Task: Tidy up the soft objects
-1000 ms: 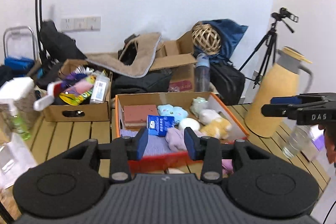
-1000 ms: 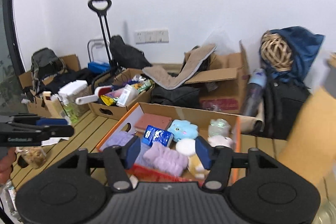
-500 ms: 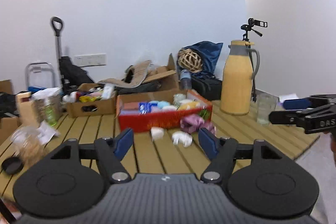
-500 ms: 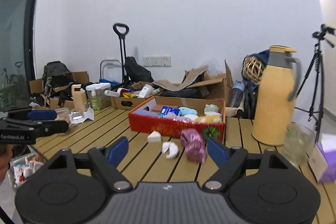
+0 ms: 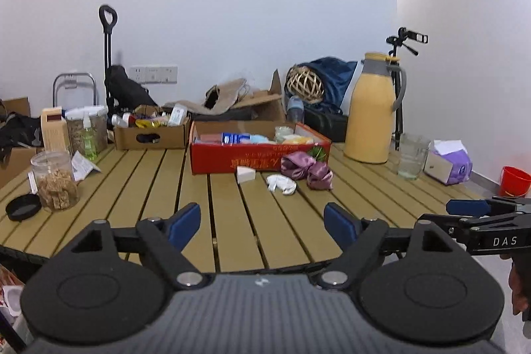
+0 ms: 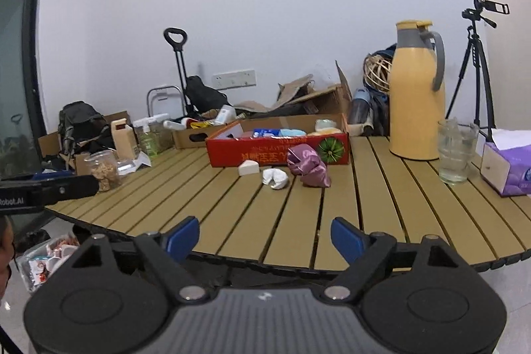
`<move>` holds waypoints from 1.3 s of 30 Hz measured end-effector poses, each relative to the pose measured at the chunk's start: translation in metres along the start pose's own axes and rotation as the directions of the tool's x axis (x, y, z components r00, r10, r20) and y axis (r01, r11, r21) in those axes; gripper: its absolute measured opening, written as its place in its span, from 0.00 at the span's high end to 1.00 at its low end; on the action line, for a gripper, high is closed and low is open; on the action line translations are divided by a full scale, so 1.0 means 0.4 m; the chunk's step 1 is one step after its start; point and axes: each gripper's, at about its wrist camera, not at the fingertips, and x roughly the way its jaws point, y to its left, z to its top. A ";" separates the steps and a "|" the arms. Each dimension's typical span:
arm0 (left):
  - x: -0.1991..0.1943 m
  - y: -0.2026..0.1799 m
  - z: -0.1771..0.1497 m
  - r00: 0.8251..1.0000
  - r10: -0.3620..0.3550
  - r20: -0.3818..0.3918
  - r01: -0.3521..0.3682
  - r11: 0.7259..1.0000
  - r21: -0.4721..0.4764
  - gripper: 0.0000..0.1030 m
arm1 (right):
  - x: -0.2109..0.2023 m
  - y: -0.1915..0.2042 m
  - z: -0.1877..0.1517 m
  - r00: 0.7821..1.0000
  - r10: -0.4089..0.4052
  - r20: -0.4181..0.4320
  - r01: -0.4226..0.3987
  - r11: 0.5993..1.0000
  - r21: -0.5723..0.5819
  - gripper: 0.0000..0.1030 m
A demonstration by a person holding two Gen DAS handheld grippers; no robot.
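A red cardboard box (image 5: 232, 155) (image 6: 259, 151) holding several soft items stands mid-table. In front of it lie a white wedge sponge (image 5: 246, 174) (image 6: 248, 168), a crumpled white cloth (image 5: 281, 182) (image 6: 274, 177) and a purple satin cloth (image 5: 305, 170) (image 6: 308, 166). My left gripper (image 5: 262, 223) is open and empty at the table's near edge, far from them. My right gripper (image 6: 265, 236) is open and empty, just off the near edge; it also shows at the right of the left wrist view (image 5: 478, 221).
A yellow thermos jug (image 5: 373, 111) (image 6: 416, 92), a glass (image 6: 456, 151) and a purple tissue box (image 6: 507, 168) stand at the right. A jar of snacks (image 5: 58, 181), a black lid (image 5: 23, 211), bottles and a brown box (image 5: 149, 135) are at the left. A tripod (image 6: 478, 62) stands behind.
Both grippers have pulled back from above the red box to the table's near edge. Both jaws have opened wider. The loose items in front of the box came into view.
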 end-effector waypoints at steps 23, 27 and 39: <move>0.633 -0.014 0.185 0.985 -0.109 -0.137 0.114 0.993 0.027 0.24 | 0.723 -0.196 0.182 0.976 -0.015 -0.218 0.009 1.000 -0.030 0.73; 0.734 -0.053 0.194 0.975 -0.151 -0.165 0.159 0.987 0.034 0.26 | 0.666 -0.272 0.185 0.970 0.099 -0.221 -0.076 0.991 0.110 0.81; 0.949 -0.161 0.132 0.860 -0.379 -0.342 0.363 0.925 -0.111 0.52 | 0.617 -0.454 0.138 0.972 0.107 -0.209 -0.035 0.946 0.321 0.78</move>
